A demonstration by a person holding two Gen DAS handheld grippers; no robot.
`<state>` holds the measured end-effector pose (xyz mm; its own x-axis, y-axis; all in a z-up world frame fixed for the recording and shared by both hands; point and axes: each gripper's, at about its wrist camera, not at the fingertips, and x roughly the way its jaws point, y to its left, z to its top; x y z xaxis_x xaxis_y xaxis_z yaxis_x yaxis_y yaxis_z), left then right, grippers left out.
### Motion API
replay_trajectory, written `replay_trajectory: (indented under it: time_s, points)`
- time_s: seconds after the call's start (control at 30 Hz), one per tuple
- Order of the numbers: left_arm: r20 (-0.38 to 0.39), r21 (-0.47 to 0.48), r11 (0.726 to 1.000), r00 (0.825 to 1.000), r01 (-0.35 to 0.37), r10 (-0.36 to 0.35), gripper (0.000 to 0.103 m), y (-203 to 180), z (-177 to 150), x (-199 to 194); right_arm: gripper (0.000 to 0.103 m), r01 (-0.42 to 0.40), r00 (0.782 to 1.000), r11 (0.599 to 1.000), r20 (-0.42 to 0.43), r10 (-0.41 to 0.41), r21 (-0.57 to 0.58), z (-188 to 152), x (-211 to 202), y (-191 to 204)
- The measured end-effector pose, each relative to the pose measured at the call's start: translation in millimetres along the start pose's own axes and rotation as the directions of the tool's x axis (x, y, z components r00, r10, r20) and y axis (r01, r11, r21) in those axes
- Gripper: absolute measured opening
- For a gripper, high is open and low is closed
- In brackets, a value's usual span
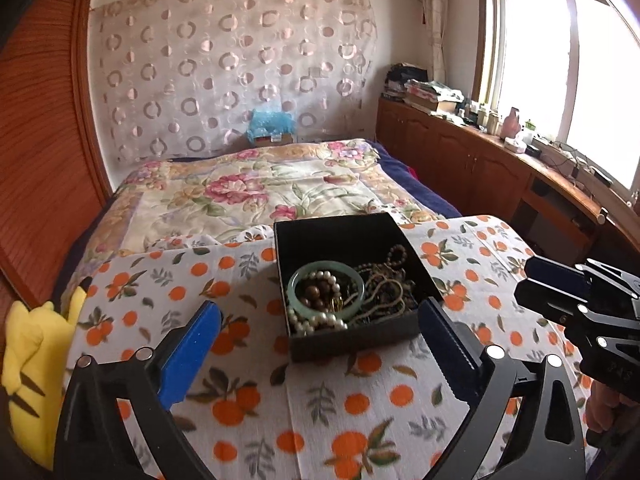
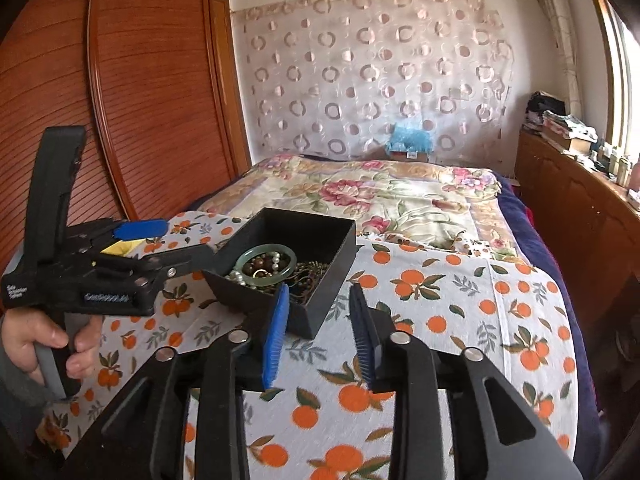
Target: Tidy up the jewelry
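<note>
A black open box [image 1: 320, 236] sits on the orange-print cloth [image 1: 320, 400]. It holds a pale green bangle [image 1: 294, 292], white pearl strands [image 1: 320, 322], brown beads [image 1: 316, 294] and tangled bead chains [image 1: 384, 292]. My left gripper [image 1: 320, 320] is open and empty, its blue pads on either side of the box's near end. In the right wrist view the box [image 2: 312, 228] lies ahead and left, with the bangle [image 2: 244, 268] inside. My right gripper [image 2: 318, 300] is open and empty just in front of the box's near corner. The left gripper [image 2: 160, 240] shows there at the left.
A yellow plush toy [image 1: 36, 364] lies at the cloth's left edge. A bed with a floral quilt [image 1: 260, 188] lies beyond. A wooden cabinet [image 1: 480, 160] with clutter runs under the window at right. A wooden wardrobe [image 2: 152, 92] stands at left.
</note>
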<state>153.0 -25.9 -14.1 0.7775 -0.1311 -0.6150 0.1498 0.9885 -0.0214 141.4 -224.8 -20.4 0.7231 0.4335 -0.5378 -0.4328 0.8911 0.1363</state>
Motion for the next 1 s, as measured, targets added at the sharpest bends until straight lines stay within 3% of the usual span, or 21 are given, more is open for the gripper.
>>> replay_trajectory:
  time_s: [0.17,0.43,0.53,1.0]
  points:
    - [0.028,0.002,1.0,0.999,-0.022,0.022,0.095,-4.8,-7.7,-29.5,0.055,0.028,0.999,0.999,0.035,-0.029,0.016,-4.3,-18.6,11.5]
    - [0.089,-0.031,0.998,0.995,-0.049,0.052,0.095,-7.7,-17.5,-72.6,0.092,0.081,0.989,0.996,0.121,-0.085,0.041,-4.9,-55.7,21.4]
    - [0.106,-0.029,0.998,0.992,-0.06,0.063,0.095,-11.0,-24.4,-87.0,0.1,0.095,0.984,0.994,0.149,-0.101,0.048,-6.2,-67.2,20.8]
    - [0.137,-0.03,0.995,0.986,-0.094,0.097,0.095,-13.8,-42.9,-120.0,0.1,0.111,0.977,0.992,0.176,-0.121,0.064,-14.4,-84.6,29.9]
